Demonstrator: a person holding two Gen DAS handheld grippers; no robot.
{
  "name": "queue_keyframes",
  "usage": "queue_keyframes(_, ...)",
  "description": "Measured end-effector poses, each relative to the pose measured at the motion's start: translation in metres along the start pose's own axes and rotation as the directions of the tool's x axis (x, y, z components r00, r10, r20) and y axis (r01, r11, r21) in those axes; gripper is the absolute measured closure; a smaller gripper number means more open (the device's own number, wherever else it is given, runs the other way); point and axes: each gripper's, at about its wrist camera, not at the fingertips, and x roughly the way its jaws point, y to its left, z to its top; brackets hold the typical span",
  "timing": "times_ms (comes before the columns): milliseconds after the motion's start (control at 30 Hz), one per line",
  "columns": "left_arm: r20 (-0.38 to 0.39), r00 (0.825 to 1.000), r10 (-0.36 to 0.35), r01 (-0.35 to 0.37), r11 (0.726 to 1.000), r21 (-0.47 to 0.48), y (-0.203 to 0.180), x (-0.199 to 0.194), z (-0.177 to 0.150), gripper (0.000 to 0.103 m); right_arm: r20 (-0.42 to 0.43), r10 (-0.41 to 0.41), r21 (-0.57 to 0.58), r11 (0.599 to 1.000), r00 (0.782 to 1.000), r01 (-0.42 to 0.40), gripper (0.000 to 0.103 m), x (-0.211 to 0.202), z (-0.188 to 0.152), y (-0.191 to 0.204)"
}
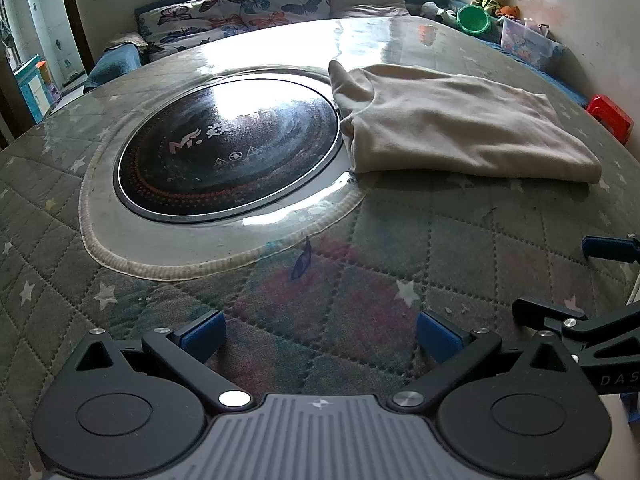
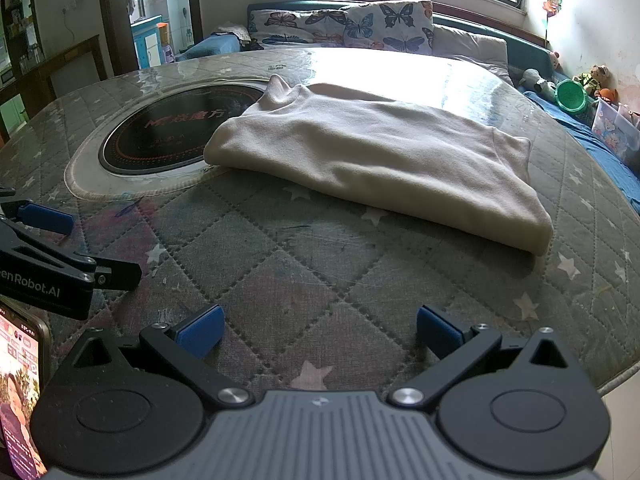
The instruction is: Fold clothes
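Both held low over the quilted worktop (image 2: 320,264), jaws spread wide, nothing between them: left gripper (image 1: 320,336) nearer the dark round hob plate (image 1: 224,148), right gripper (image 2: 320,332) facing the cloth. Ahead, well apart from either, the cream garment (image 2: 380,156), folded into a thick slab, one corner lapping onto the hob's rim. Probably at or near the last fold. Best to come in flat, pinch all layers at the near edge, lift evenly, avoid dragging across the glossy cover. Off to the right gripper's left, a lit phone (image 2: 20,392). Behind, butterfly cushions (image 2: 360,24), green bowl (image 2: 572,96), toys; none in the way.
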Motion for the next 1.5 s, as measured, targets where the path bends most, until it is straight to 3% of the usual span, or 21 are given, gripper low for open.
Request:
queue_keyframes(633,-0.028,1.0,-0.006,0.007,1.0,0.021,0.0,0.003,0.005,0.0,-0.012,0.0,-0.003,1.0,1.0,0.0,0.0,0.0,0.002,0.001)
queue_keyframes(1000,-0.006,1.0,-0.022,0.022,0.998,0.054,-0.007,-0.001,0.018,0.0,-0.015,0.029,-0.002,1.0,0.999,-0.029,0.0,-0.001,0.004,-0.004)
queue_keyframes(1267,0.036,0.998,-0.05,0.047,0.997,0.062,-0.012,-0.001,0.041,0.001,-0.002,0.039,0.025,0.999,0.999,-0.039,0.01,-0.001,0.012,-0.019)
queue_keyframes(1500,0.069,0.995,-0.075,0.071,0.996,0.061,-0.014,0.001,0.061,0.011,0.034,0.044,0.044,0.998,0.998,-0.045,0.02,-0.004,0.027,-0.034)
